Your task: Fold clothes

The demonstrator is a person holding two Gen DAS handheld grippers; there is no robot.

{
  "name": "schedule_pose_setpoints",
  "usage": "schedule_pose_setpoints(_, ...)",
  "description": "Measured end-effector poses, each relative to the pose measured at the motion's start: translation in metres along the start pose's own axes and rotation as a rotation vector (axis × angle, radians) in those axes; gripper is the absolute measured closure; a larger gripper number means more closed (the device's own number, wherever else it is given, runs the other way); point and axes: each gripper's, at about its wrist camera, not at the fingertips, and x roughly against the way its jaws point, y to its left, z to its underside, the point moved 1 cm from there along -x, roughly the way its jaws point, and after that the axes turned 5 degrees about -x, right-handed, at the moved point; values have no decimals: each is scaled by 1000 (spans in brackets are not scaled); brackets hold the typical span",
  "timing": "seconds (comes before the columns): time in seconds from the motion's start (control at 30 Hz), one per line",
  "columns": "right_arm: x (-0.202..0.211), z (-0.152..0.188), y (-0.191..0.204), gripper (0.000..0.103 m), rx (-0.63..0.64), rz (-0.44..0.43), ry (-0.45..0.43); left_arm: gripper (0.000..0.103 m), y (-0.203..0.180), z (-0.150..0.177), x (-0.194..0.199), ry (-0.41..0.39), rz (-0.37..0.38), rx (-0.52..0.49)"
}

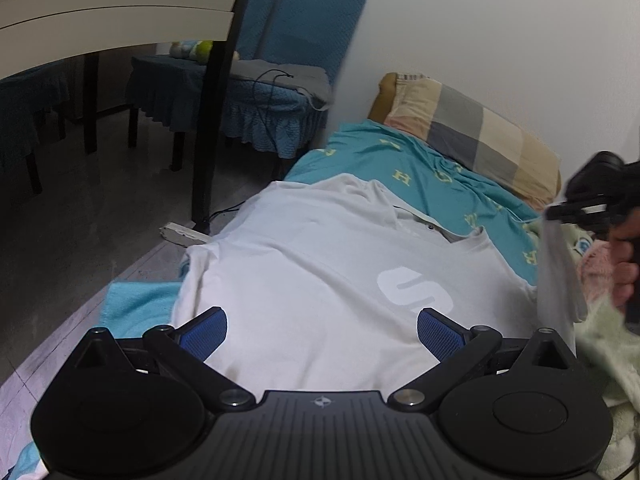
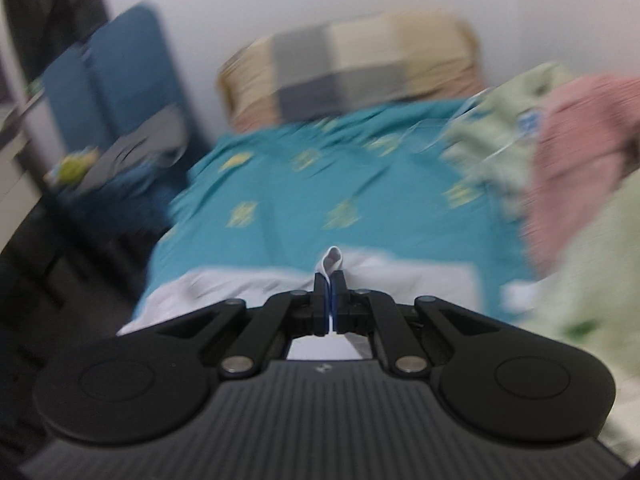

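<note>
On the bed (image 1: 360,152), a white shirt (image 1: 304,264) sleeve is pinched up by the right tool (image 2: 330,280) for folding inward; the left tool (image 1: 322,330) is held spread apart above.

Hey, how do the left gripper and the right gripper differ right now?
The left gripper is spread wide open and holds nothing; the right gripper is shut on a fold of the white T-shirt. The left gripper hangs over the shirt's spread body, while the right gripper lifts its sleeve edge at the side, off the teal bedsheet. Both have black frames and blue pads.
</note>
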Motion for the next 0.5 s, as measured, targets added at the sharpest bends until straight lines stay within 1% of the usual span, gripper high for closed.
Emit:
schedule_pose_setpoints(0.1, -29, 27, 30, 98, 36, -30, 59, 1, 6, 0, -2, 6, -13, 11)
schedule_pose_setpoints(0.17, -52, 44, 39, 97, 61, -40, 92, 1, 10, -1, -4, 11, -22, 18)
schedule_pose_setpoints(0.27, -72, 65, 37, 96, 66, -83, 130, 1, 16, -1, -6, 17, -36, 28)
schedule_pose_setpoints(0.3, -71, 71, 35, 95, 66, -93, 125, 1, 17, -1, -8, 20, -37, 27)
schedule_pose_setpoints(0.33, -65, 74, 30, 92, 69, -106, 112, 1, 14, 1, -10, 24, -34, 17)
schedule_pose_setpoints(0.37, -58, 76, 24, 87, 70, -116, 101, 1, 11, 2, -12, 28, -31, 7)
schedule_pose_setpoints(0.4, -49, 78, 18, 65, 69, -128, 88, 1, 8, 3, -13, 30, -27, -3)
schedule_pose_setpoints(0.43, -35, 80, 11, 49, 64, -145, 69, 1, 4, 4, -14, 32, -21, -14)
schedule_pose_setpoints(0.47, -21, 82, 3, 44, 55, -167, 46, 1, 1, 5, -14, 31, -13, -26)
schedule_pose_setpoints(0.5, -4, 83, -5, 45, 50, -181, 32, 1, -3, 6, -13, 27, -8, -39)
